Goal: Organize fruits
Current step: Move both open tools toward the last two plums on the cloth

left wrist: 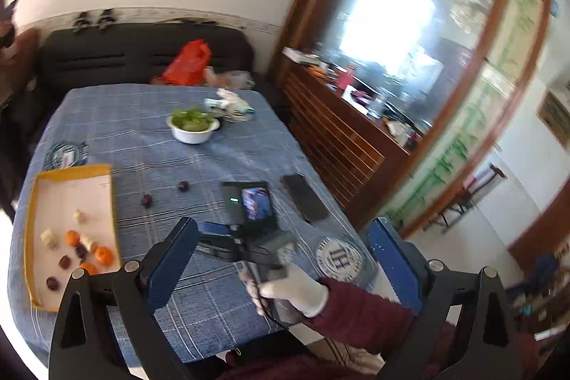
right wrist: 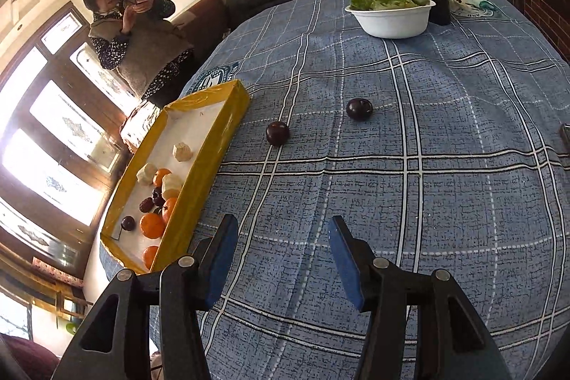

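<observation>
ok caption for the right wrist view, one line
Open right gripper above the tablecloth, two plums ahead beside the fruit tray.

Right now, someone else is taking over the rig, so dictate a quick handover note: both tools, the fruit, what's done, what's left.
Left tool: open, empty, held above the table's near edge.
Right tool: open, empty, low over the cloth, pointing at the loose fruit.
Done: oranges, dark plums and pale pieces lie in the yellow tray.
Left: two plums on the cloth beside the tray, the near one and the far one.

Both tongs agape, empty
</observation>
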A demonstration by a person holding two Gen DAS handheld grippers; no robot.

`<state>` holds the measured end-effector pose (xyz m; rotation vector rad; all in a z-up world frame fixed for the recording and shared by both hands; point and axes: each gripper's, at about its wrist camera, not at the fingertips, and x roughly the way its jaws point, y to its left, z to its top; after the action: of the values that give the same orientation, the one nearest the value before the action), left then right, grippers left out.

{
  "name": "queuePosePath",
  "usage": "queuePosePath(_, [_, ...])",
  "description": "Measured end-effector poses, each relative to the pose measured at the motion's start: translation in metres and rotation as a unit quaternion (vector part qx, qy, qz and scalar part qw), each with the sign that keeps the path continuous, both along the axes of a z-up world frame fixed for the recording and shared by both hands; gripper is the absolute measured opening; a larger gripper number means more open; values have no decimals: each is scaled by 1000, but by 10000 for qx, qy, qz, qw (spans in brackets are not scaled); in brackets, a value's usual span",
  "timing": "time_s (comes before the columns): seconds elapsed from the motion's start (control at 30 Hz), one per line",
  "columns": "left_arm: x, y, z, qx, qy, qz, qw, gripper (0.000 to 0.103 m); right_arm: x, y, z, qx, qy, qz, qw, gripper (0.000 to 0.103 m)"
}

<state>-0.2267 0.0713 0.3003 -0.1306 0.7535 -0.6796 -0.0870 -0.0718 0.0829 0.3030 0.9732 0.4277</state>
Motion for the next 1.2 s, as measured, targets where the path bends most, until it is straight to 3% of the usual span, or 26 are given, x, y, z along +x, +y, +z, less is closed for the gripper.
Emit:
queuePosePath(0.13, [-8, -5, -6, 157, -139, -109, 9997, 96, -4, -5, 7, 64, -123, 9, 9999, 57])
queuePosePath(0.2, [-4, -3, -19, 272, -243, 73, 9993, 97, -6, -11, 10, 76, -201, -46, 9998, 57])
queuePosePath(0.37, [41, 32, -88, 96, 458, 893, 9949, 97, -18, -35, 15, 20, -419, -293, 9987, 58])
queuePosePath(0.47, [63, 54, -140, 185, 833, 1503, 9850, 97, -23, -51, 13, 9, -434, -439, 9981, 58])
queuePosePath(0.6, [75, 67, -186, 832, 667, 2451, 9636, 97, -28, -72, 8, 33, -411, -648, 9970, 58])
queuePosePath(0.8, [82, 61, -208, 1572, 387, 3062, 9381, 97, -33, -81, 1, 35, -363, -711, 9968, 58])
queuePosePath(0.9, [80, 56, -208, 1798, 270, 3129, 9322, 96, -32, -77, -1, -3, -346, -664, 9972, 58])
queuePosePath(1.0, [78, 52, -208, 1927, 226, 3160, 9287, 86, -31, -72, -3, -15, -321, -605, 9976, 58])
queuePosePath(1.2, [76, 48, -207, 2058, 147, 3179, 9254, 86, -31, -63, -3, -109, -353, -514, 9980, 59])
